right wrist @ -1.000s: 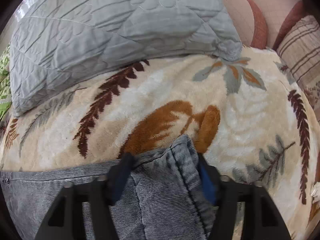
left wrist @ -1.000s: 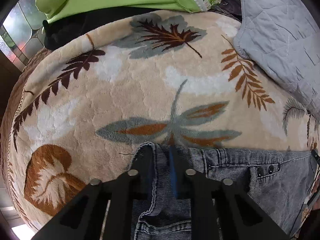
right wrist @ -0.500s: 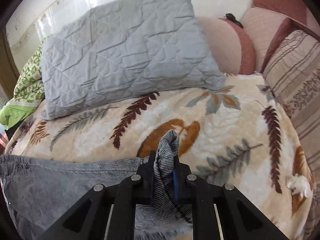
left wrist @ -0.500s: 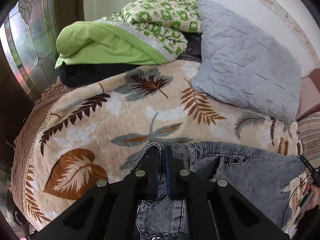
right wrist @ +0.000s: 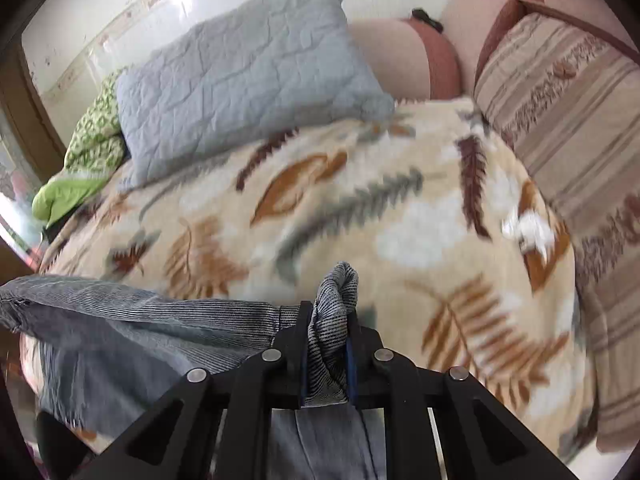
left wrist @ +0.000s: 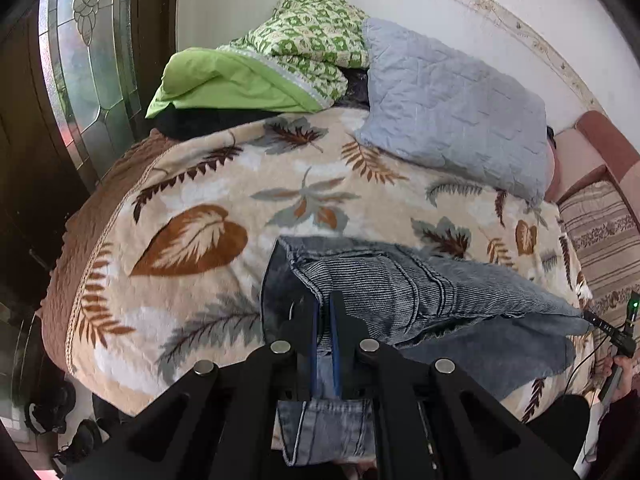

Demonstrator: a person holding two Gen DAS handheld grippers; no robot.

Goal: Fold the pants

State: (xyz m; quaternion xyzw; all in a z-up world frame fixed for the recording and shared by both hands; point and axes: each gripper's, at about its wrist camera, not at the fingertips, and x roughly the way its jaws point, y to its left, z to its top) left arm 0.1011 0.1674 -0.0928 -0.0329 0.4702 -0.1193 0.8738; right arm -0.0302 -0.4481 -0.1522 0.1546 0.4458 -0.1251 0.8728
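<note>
My left gripper (left wrist: 324, 312) sits at the bottom centre of the left wrist view, fingers (left wrist: 305, 320) pressed nearly together and pinching the grey denim pants (left wrist: 384, 284) at a seamed edge near one end. From there the pants run toward the lower right of the frame, lifted in a ridge, with a lower layer draped on the bed below it and a hemmed flap hanging under the gripper at the bottom edge. At the far right edge I see my right gripper (left wrist: 612, 330) small, with a green light on it, just past the other end of the pants. In the right wrist view that gripper (right wrist: 328, 320) is at bottom centre, fingers (right wrist: 298, 344) pinching a bunched tuft of striped denim that pokes up between them; the rest of the pants (right wrist: 132, 320) stretches to the lower left of the frame. This view is motion-blurred. The pants lie over a beige leaf-print blanket (left wrist: 192, 200) covering the bed. A grey quilted pillow (left wrist: 452, 108) rests at the upper right of the left view, touching a green patterned quilt (left wrist: 304, 40) at upper centre. A striped cushion (right wrist: 568, 116) fills the right side of the right view.
</note>
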